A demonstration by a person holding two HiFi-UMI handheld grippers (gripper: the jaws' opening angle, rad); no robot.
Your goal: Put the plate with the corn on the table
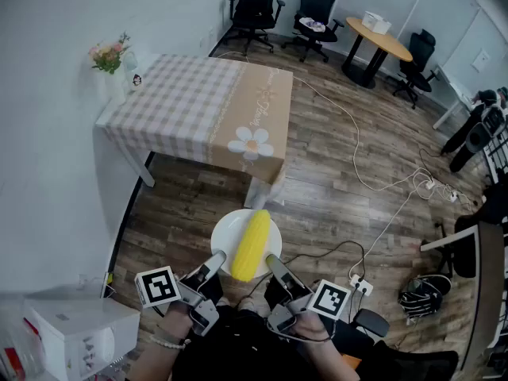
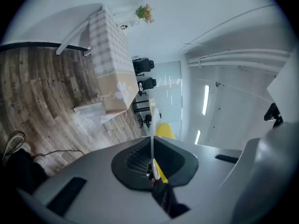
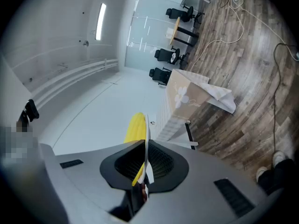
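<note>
A bunch of flowers (image 1: 109,55) is set against the white wall (image 1: 48,133). Black office chairs (image 1: 254,6) are ranged at the far end of the wooden floor (image 1: 333,173), beside a round wooden table (image 1: 389,48) on which a white box (image 1: 376,24) is placed. A white cable (image 1: 355,145) is trailed across the floor to a power strip (image 1: 435,187). A white carton (image 1: 75,332) is seen lower left
</note>
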